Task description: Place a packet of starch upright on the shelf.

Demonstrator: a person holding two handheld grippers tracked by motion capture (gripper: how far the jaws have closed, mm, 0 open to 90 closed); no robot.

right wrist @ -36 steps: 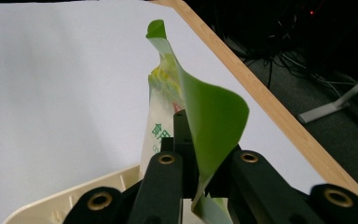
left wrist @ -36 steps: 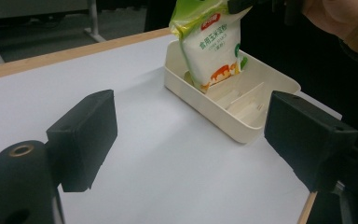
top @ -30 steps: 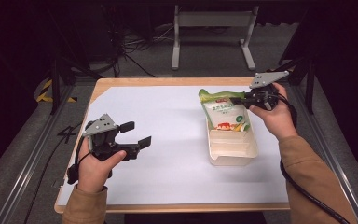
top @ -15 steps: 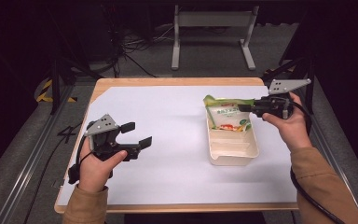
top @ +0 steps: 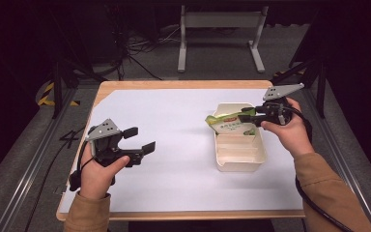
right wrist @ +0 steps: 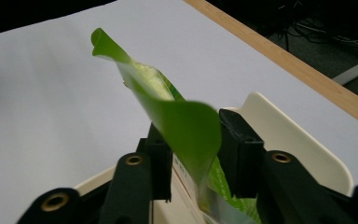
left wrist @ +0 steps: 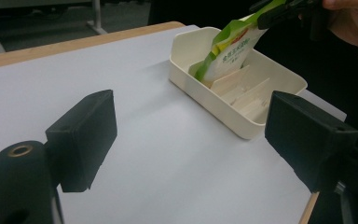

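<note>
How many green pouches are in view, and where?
1. The green pouch stands tilted in the far compartment of the cream divided tray, its top between the jaws of the right gripper. Another could lie hidden behind it.

A white sheet (top: 183, 145) is covering most of the wooden bench (top: 174, 84), leaving its edges showing. Beyond the far edge, a metal frame (top: 220, 34) is standing on grey floor (top: 9, 159), with dark cables (top: 140, 46) lying beside it.
</note>
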